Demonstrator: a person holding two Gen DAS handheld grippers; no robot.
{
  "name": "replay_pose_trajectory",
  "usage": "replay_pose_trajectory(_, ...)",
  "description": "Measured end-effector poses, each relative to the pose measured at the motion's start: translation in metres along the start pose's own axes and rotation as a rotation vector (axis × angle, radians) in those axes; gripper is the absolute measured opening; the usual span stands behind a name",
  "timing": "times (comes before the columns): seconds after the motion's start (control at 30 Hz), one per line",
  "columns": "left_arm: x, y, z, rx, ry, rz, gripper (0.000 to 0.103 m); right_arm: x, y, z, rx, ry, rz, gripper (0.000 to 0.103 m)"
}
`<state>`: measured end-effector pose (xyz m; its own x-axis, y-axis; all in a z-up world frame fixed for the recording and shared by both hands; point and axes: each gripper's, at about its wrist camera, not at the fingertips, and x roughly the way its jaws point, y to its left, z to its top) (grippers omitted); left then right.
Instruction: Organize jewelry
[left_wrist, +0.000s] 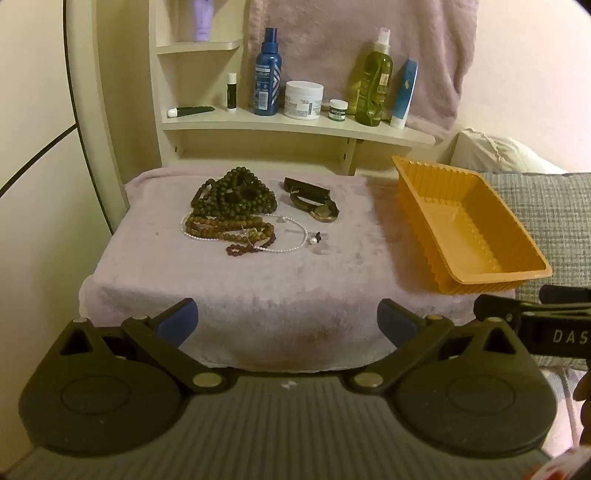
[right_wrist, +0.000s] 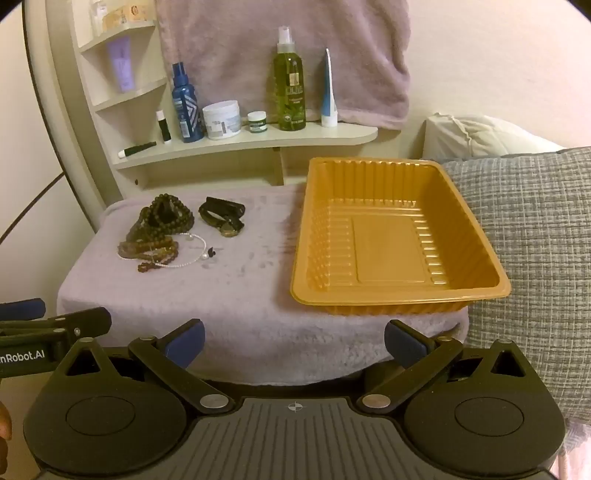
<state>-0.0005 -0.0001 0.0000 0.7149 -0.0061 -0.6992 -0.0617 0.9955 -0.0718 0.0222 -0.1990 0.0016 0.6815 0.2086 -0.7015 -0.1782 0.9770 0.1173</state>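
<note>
Your left gripper (left_wrist: 287, 320) and right gripper (right_wrist: 294, 341) both stand wide with nothing between them. The tangled brown wooden bead necklaces (left_wrist: 232, 206), a thin pearl strand (left_wrist: 291, 236) and what seems a dark-strapped watch (left_wrist: 314, 201) lie near the far left corner of the lilac fleece-covered table (left_wrist: 236, 295). The empty ribbed orange plastic tray (right_wrist: 391, 240) sits at its right edge.

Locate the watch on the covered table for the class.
In both wrist views the watch lies on the towel, just right of the dark beads and left of the empty orange tray, toward the shelf.
</note>
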Motion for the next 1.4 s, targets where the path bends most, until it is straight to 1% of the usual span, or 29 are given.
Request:
replay_pose_trajectory(0.2, -0.0028, -0.0012, 0.0, -0.008, -0.005, 0.0, 0.102, 0.0, -0.0024, -0.0004, 0.002, -0.008, 0.008, 0.103)
replay_pose_trajectory(0.27, -0.0034, 0.002, 0.0004, -0.031, -0.006, -0.019, 0.102, 0.0001, -0.0017, -0.0006, 0.004, -0.009, 0.007, 0.103)
replay_pose_trajectory(0.57, -0.0027, 0.0001, 0.0003, -0.011, -0.014, -0.009, 0.102, -0.0006, 0.0005, -0.0001, 0.002, -0.012, 0.007, 0.103)
replay_pose_trajectory(1.4, -0.0031, -0.0016, 0.0006, -0.01, -0.016, -0.013, 0.102, -0.0013, 0.0023, 0.0, 0.007, -0.014, 0.011, 0.103)
